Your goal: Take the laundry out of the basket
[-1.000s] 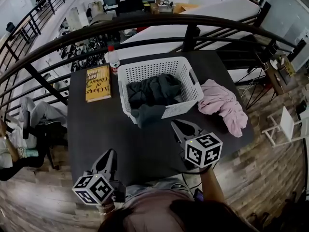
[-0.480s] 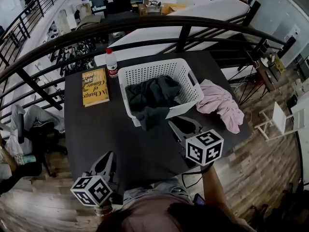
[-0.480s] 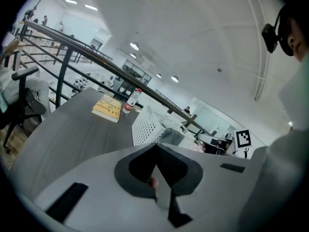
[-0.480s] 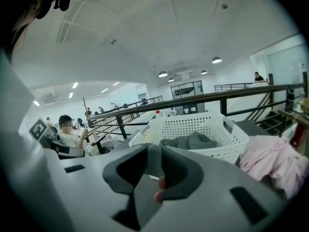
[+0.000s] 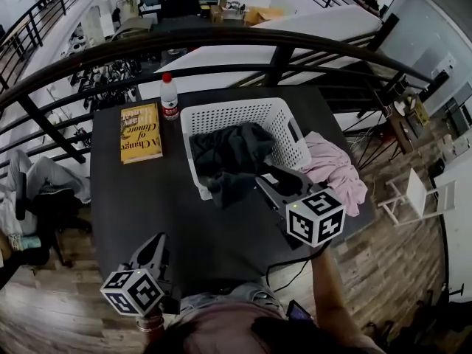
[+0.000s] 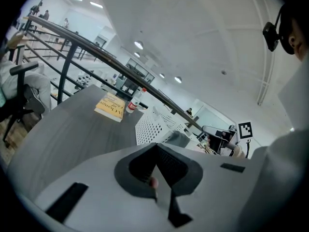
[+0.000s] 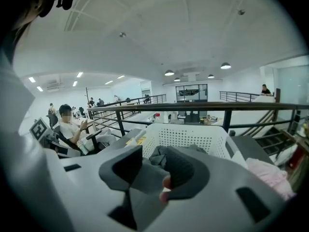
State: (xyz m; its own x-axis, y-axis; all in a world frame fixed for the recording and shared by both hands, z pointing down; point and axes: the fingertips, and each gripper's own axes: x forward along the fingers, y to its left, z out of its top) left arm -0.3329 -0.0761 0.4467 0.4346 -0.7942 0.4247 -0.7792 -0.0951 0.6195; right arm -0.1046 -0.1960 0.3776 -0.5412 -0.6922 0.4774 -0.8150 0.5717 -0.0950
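Right gripper [image 5: 274, 185] is hovering by the grey garment [image 5: 228, 186] overhanging the basket [image 5: 228, 109], its empty jaws having just been opening partway; best widening them before pinching.

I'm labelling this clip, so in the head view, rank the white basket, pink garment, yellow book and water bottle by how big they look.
Largest to smallest, all on the same table:
1. white basket
2. pink garment
3. yellow book
4. water bottle
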